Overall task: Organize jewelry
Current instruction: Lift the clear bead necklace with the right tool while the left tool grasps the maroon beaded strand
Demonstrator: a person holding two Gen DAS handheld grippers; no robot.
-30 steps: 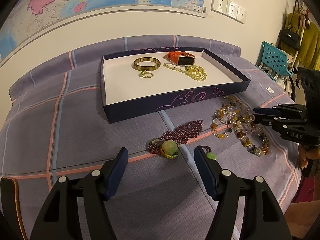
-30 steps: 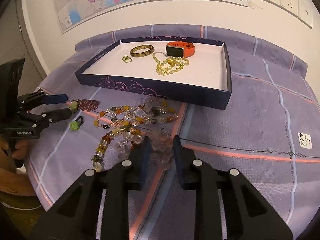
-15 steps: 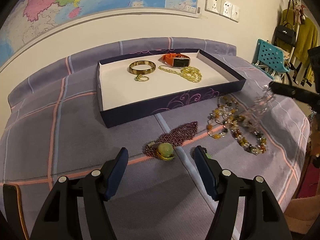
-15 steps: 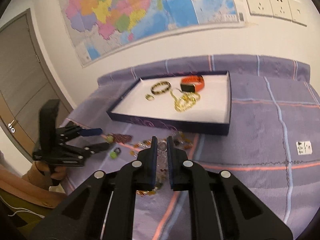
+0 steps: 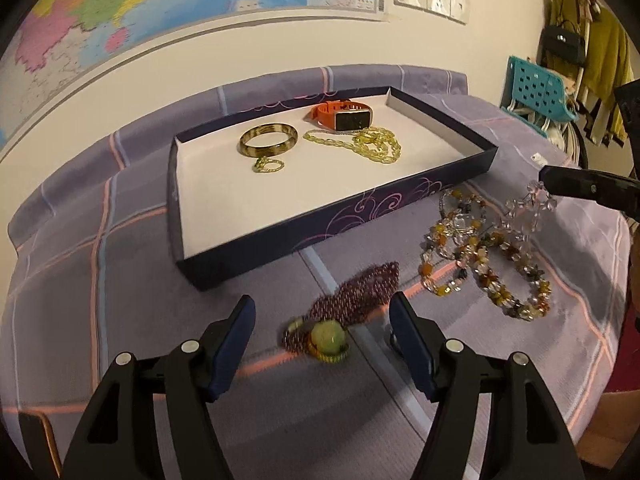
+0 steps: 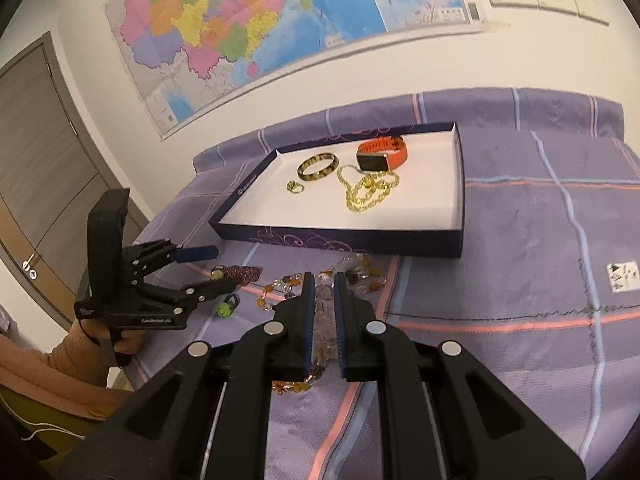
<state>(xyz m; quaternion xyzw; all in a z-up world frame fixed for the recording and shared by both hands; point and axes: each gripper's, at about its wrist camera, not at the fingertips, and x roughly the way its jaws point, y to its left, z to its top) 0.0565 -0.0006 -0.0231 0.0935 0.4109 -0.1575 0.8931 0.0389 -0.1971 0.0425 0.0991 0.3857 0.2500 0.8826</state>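
jewelry: clear bead bracelet (image 5: 528, 208) pinched in right gripper (image 6: 321, 280), mid-right of frame above purple plaid cloth (image 5: 100, 280). left gripper (image 5: 320, 320) spread, bottom centre. tray (image 5: 400, 204) centre; map (image 6: 240, 20) on wall.

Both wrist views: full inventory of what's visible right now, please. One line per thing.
Tray: 1, dark blue with white floor, back of the bed.
Bangle: 1, mottled gold-brown, in tray.
Ring: 1, yellow-green, in tray beside the bangle.
Watch: 1, orange strap, in tray.
Chain: 1, yellow, in tray in front of the watch.
Maroon bead strand: 1, with a green bead, on the bedspread near the left gripper.
Amber bead necklaces: tangled pile, count unclear, before the tray.
Clear crystal bracelet: 1, lifted.
Bedspread: purple plaid.
Map, sockets: wall.
Left gripper: open.
Right gripper: shut on the bracelet.
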